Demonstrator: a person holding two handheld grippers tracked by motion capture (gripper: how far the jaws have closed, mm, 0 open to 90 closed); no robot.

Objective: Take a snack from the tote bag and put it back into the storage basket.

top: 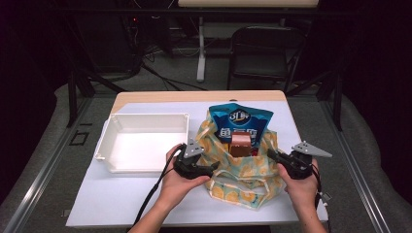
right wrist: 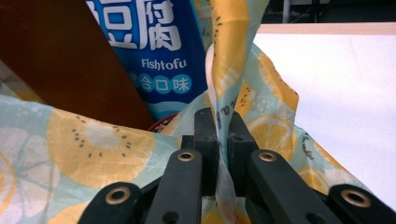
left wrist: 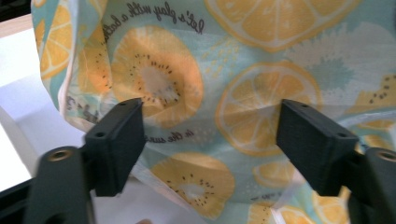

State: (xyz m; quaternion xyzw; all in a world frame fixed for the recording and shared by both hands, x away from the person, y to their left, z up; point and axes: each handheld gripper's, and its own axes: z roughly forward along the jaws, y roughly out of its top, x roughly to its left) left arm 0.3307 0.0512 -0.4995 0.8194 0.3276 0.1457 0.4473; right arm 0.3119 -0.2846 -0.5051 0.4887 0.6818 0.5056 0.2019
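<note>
On the white-covered table (top: 121,199), beside the white plastic bin (top: 141,141), your fruit-print fabric bag (top: 243,167) sits near the front edge, holding a blue snack packet (top: 240,121) and a brown box (top: 240,144). Your right gripper (right wrist: 223,126) pinches the bag's edge tight. Your left gripper (left wrist: 210,135) stands spread, its jaws clear of the cloth.

The room is dark. A table (top: 121,204) with a white top stands in the middle, and its far edge is light wood. Behind it is a black folding chair (top: 262,53) and a white table leg (top: 200,48). Black cables (top: 160,77) lie on the grey floor (top: 165,82). Grey padding (top: 34,160) runs along both sides.
</note>
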